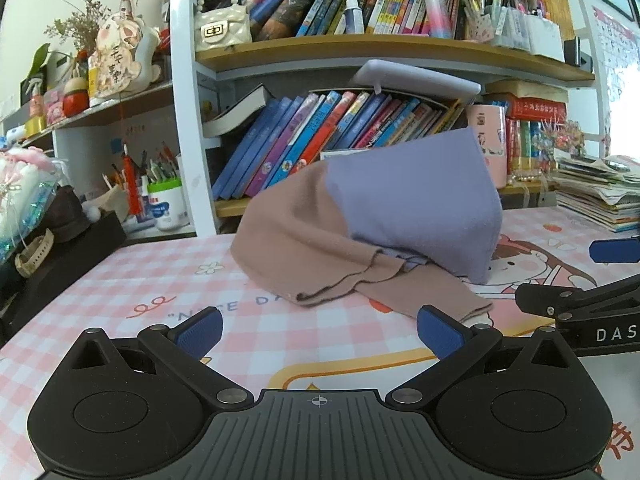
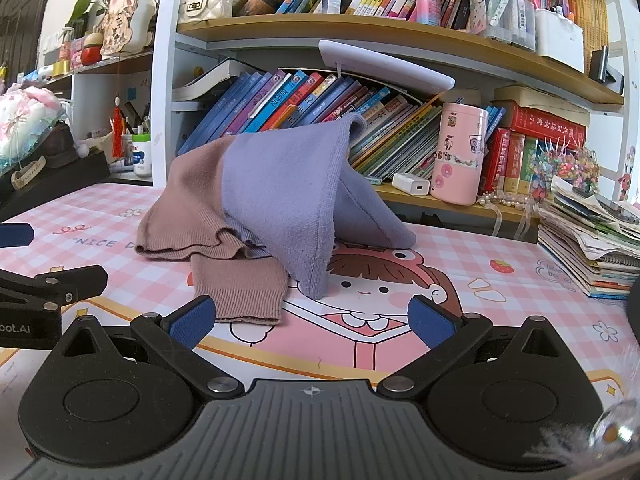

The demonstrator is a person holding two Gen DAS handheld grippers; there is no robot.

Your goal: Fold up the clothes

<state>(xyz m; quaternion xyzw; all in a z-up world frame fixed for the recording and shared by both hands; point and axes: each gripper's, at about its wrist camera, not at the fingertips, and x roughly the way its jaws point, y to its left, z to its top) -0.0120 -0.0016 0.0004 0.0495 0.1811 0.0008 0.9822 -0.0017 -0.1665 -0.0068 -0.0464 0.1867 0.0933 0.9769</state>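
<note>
Right wrist: sweater (image 2: 276, 200) beyond gripper (image 2: 312, 322).

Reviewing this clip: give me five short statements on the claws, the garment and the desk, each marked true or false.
1. The left claw is shut on cloth. False: it is open and holds nothing.
2. The right claw is open. True.
3. The sweater is brown and purple. True.
4. The sweater lies flat and neatly folded. False: it is heaped, with the purple part propped up against the books.
5. The pink canister stands on the checked desk mat. False: it stands on the lower shelf, beside a white charger.
</note>
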